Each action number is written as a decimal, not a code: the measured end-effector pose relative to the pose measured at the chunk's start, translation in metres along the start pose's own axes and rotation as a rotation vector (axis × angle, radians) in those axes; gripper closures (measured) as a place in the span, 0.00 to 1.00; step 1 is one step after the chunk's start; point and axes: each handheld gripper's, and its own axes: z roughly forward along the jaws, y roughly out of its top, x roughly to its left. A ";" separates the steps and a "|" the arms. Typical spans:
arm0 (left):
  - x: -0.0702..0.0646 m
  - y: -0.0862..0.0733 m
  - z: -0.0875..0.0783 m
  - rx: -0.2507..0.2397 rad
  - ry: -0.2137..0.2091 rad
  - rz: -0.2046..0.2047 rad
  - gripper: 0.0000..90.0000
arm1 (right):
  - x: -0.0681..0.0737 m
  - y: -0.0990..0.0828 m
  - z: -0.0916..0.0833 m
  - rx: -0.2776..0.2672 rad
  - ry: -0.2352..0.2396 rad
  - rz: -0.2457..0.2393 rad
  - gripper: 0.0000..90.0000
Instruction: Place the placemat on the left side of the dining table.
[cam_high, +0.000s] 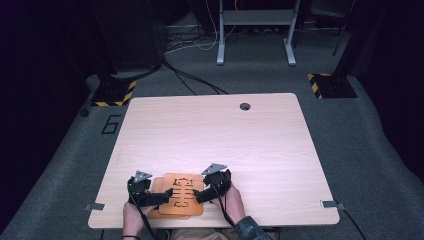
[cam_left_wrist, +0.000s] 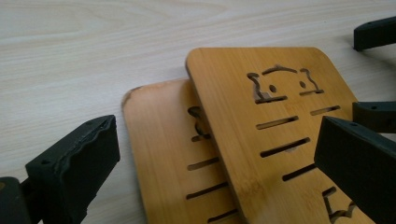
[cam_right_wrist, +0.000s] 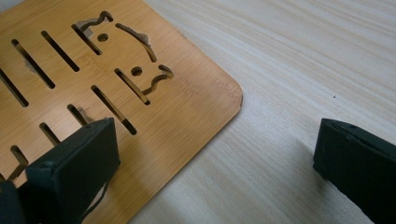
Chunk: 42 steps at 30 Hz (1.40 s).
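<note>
Here, two stacked slotted bamboo trivets (cam_left_wrist: 261, 135).

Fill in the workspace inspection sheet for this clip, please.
Surface: pale wood table, cable hole near far edge.
Job's things: two slotted bamboo boards; top board overlaps lower board at the near edge.
Clutter: nothing seen.
Grippers: left tongs and right tongs both open, straddling the boards' edges.
Cables: trailing from each gripper; more on the floor.
Surroundings: grey carpet, desk frame, hazard-striped bases.
</note>
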 end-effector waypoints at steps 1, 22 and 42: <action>-0.001 0.000 0.001 0.009 -0.002 0.007 0.00 | 0.000 0.000 0.000 0.000 0.000 -0.002 0.00; -0.015 -0.002 0.016 0.059 -0.089 0.015 0.00 | 0.001 0.000 0.000 -0.005 -0.001 0.008 0.00; -0.019 0.002 0.017 0.067 -0.109 0.019 0.10 | 0.001 0.000 0.000 -0.002 -0.003 0.020 0.00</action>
